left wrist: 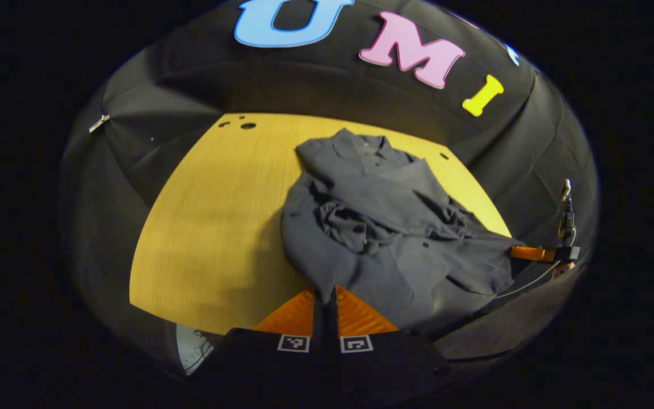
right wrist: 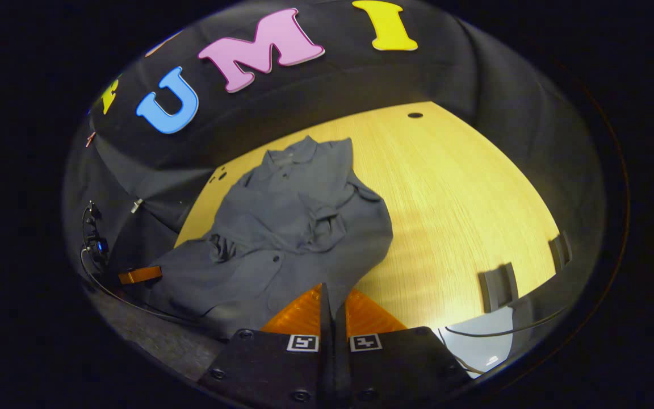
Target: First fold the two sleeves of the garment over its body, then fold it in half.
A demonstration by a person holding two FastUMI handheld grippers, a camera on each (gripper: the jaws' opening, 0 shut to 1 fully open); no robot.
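A dark grey collared garment [left wrist: 395,255] lies on the yellow wooden table [left wrist: 219,227], collar at the far end. Both sleeves are bunched across its body. My left gripper [left wrist: 327,300] is shut on one near corner of the hem, the cloth rising to a point between its fingers. Farther right, my right gripper [left wrist: 531,253] meets the garment's other near corner. In the right gripper view the garment [right wrist: 281,227] spreads leftward, and my right gripper [right wrist: 332,300] is shut on its hem. My left gripper [right wrist: 139,275] shows at the garment's far left edge.
Small round holes [left wrist: 247,125] mark the table's far left corner, and another hole [right wrist: 415,115] sits near the far edge. Two dark brackets [right wrist: 497,288] stand on the table's right edge. A cable [right wrist: 491,332] runs over pale floor below it.
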